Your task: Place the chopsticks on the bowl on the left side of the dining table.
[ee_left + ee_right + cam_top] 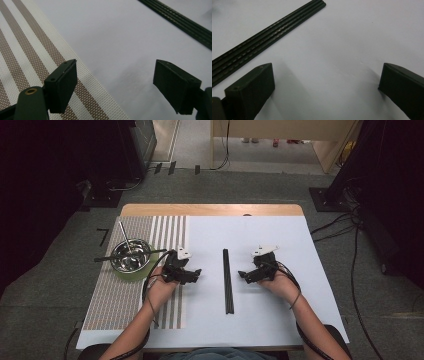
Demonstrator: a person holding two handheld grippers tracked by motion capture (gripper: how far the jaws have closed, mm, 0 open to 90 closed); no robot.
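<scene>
Both grippers rest on the white sheet (280, 235) with jaws apart and empty, the left gripper (196, 274) and right gripper (242, 274) flanking the black chopsticks (228, 281) lying between them, so the pickup looks unstarted and next needs one gripper closing in over the sticks.

Your table (210, 210) has a light wooden top, its far edge bare. It stands on grey carpet (250, 185), which looks worn. Beyond it you have a pale wooden cabinet (280, 130) under bright light. Dark equipment (135, 145) stands at far left, a black stand (350, 170) at right. Black cables (350, 225) trail across the floor on your right.
</scene>
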